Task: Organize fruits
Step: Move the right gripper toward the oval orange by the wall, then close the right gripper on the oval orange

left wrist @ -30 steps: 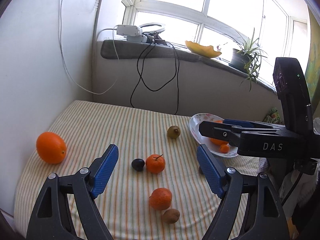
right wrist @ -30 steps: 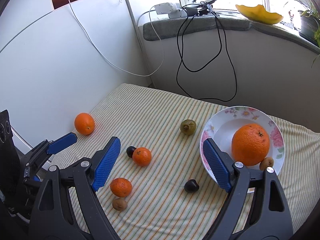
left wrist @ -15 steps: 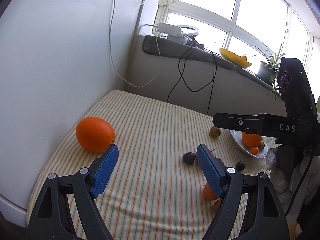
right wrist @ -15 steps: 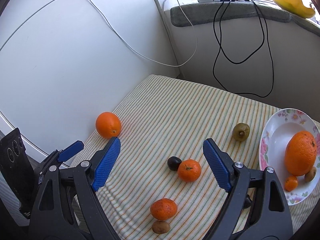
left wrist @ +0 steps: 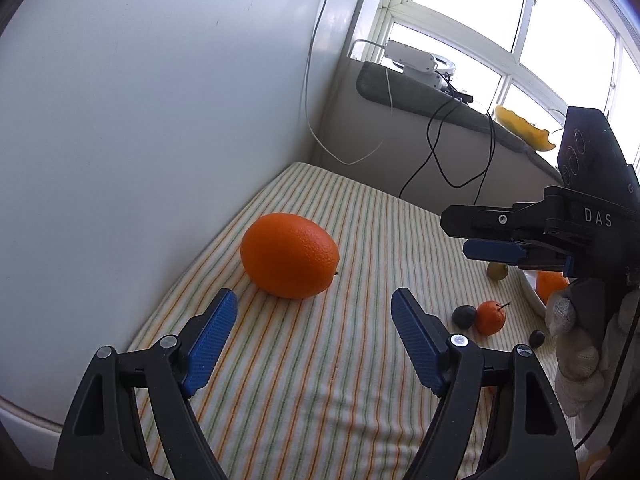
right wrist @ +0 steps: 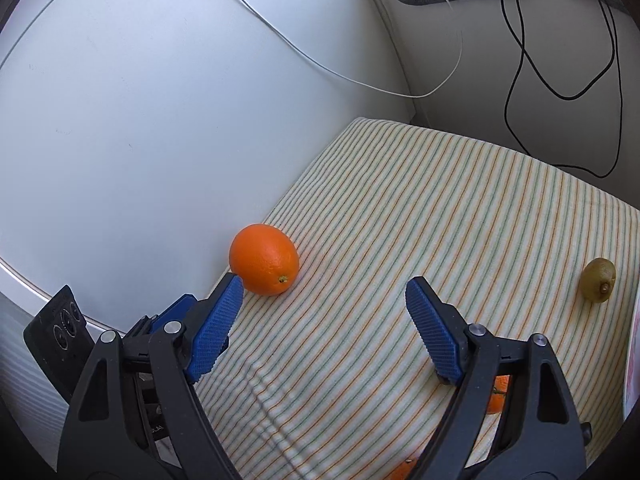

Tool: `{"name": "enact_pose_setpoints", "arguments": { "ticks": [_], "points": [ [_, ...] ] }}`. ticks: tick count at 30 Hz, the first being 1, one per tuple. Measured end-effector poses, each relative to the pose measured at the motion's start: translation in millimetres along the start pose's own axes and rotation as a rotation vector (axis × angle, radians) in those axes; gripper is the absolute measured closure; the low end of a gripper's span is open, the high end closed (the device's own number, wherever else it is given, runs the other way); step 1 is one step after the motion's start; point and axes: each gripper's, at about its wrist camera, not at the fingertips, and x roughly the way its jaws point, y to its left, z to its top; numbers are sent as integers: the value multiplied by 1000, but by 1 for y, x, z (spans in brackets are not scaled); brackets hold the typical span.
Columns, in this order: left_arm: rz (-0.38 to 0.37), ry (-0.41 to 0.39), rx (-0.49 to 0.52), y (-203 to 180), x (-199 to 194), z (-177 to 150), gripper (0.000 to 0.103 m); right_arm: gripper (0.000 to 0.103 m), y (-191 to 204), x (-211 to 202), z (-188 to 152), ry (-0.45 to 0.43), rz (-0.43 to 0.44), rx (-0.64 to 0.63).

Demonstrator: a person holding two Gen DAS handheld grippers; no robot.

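Striped cloth (left wrist: 360,360) covers the table; a large orange (left wrist: 289,255) sits near the white wall. To grip well, centre both pads around its widest part before squeezing. Left gripper (left wrist: 312,336) points at it, jaws spread wide, empty. Right gripper (right wrist: 324,320) hovers alongside, likewise spread, empty.

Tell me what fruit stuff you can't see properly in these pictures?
- Plate, left wrist view: mostly behind the right gripper.
- Orange on the plate, same view: partly hidden.
- Mandarin, right wrist view: behind the gripper's finger.
- Plate, right wrist view: cut off by the edge.
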Motion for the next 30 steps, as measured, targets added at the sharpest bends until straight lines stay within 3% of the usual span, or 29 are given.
{"name": "enact_pose_setpoints", "arguments": {
  "ticks": [13, 30],
  "points": [
    [-22, 32, -19, 9, 17, 5, 27, 30, 26, 64, 17, 94, 54, -13],
    [-16, 66, -35, 20, 31, 6, 27, 32, 35, 112, 28, 152, 77, -42]
  ]
}}
